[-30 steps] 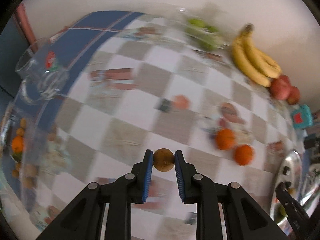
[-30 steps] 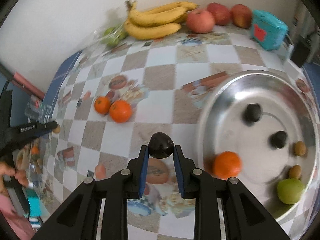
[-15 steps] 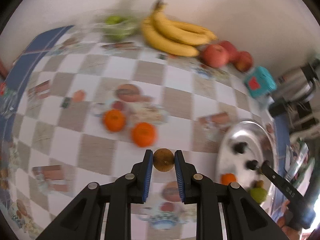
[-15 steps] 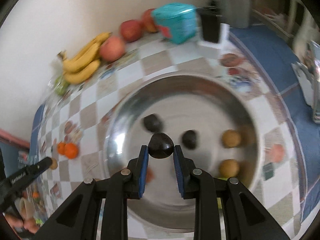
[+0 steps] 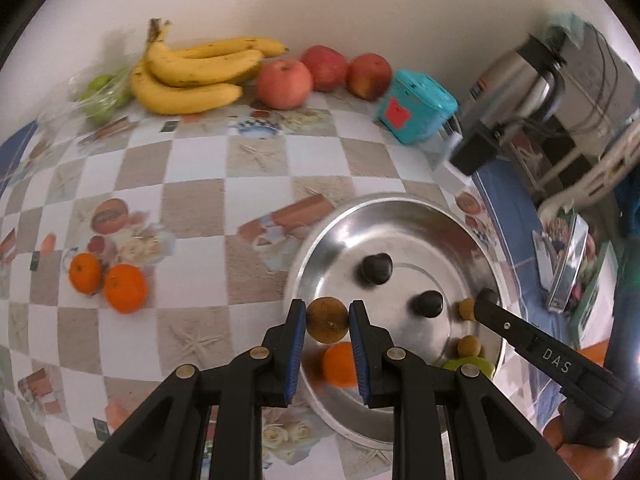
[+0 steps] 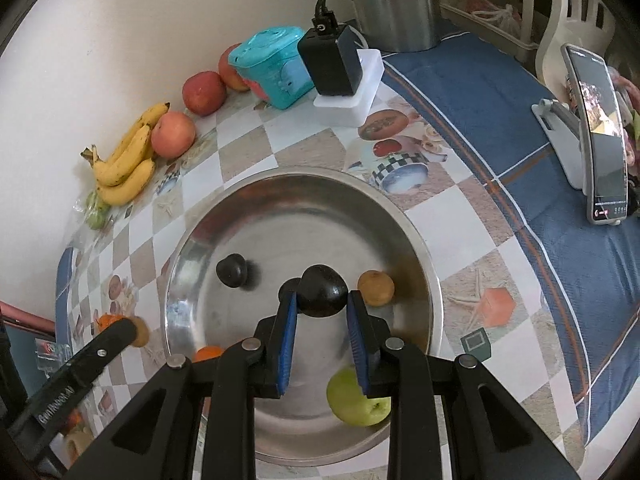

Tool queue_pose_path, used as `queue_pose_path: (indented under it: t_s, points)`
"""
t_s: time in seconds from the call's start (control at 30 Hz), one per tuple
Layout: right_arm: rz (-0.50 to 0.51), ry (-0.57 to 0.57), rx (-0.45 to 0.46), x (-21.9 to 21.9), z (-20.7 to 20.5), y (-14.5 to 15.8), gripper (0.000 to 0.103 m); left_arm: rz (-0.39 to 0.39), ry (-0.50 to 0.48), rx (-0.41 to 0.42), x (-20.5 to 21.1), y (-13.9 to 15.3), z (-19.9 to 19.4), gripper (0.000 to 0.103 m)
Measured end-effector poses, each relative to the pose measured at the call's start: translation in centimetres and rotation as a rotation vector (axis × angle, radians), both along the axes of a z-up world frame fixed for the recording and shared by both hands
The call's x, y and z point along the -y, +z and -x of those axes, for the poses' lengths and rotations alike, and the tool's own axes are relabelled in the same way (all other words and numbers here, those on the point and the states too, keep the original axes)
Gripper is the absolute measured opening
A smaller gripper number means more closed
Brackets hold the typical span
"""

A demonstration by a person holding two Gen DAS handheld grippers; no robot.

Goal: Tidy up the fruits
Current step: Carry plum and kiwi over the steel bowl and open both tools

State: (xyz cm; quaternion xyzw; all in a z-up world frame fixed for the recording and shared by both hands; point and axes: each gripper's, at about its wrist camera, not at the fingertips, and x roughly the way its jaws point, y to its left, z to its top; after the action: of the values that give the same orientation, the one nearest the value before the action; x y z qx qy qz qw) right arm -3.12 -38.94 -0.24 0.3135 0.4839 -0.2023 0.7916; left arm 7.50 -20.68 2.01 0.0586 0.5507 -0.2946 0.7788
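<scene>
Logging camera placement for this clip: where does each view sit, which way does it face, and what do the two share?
Left wrist: on the left gripper, looking steeply down along its fingers, which clamp a brown fruit at the metal bowl's rim; the right gripper shows lower right.
Right wrist: on the right gripper, looking steeply down over the bowl, clamping a dark fruit; the left gripper's finger shows lower left.
Shared: bowl, bananas, apples, teal box.
</scene>
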Motion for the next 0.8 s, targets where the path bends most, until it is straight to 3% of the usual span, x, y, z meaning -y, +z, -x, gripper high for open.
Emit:
queue_pose_path:
  t_s: [0.4,0.8]
  points:
    - [-0.010,0.059,-0.081,-1.6,-1.4,-1.8,0.027,-0.021,-0.031,-0.014,1.0,-1.6,0.9,0.024]
    - [-0.007,0.061,-0.081,-1.7,-1.4,-1.4,0.029,-0.020,-0.028,-0.022,0.9,-1.2,1.0,0.026]
